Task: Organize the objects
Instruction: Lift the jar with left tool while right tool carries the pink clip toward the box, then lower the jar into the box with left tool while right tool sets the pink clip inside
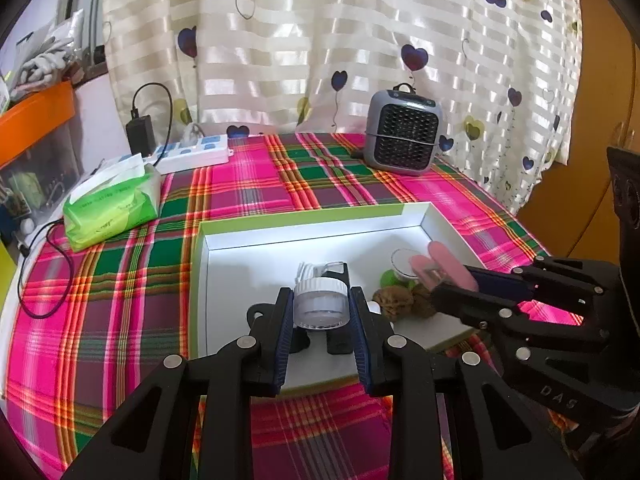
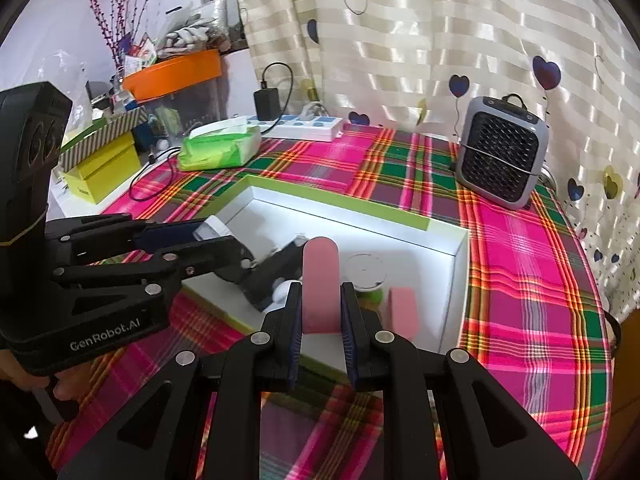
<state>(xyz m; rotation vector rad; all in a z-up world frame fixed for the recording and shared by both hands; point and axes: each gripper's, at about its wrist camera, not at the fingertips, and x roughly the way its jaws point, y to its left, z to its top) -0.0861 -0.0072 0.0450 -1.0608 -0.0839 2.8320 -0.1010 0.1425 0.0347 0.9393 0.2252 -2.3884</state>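
A small white jar with a ribbed cap (image 1: 320,300) is sitting clamped between the blue pads of the left gripper (image 1: 321,312), which is closing on its sides and holding it above the near part of a shallow white box with a green rim (image 1: 304,216). A flat pink oblong piece (image 2: 320,284) is standing upright between the pads of the right gripper (image 2: 321,312), whose jaws are pressing tight against its two faces; in the left wrist view the same piece is showing as a pink shape at the tips of that gripper, over the right part of the box. Inside the box, a round white lid-like disc (image 2: 365,268) is lying beside something green (image 1: 387,278), two brown wrinkled lumps that look like walnuts (image 1: 394,303) are resting near the front wall, and a second pink block (image 2: 402,308) is lying by the right wall. A black bracket-like object (image 1: 338,338) is lying on the box floor under the jar. The box is sitting on a pink and green plaid tablecloth (image 1: 120,280). Farther back, a green tissue pack (image 1: 112,208) is lying at the left, a white power strip (image 1: 192,154) with a black adapter plugged in is sitting behind it, and a small grey fan heater (image 1: 404,132) is standing at the back right before a striped curtain with hearts (image 1: 320,40).
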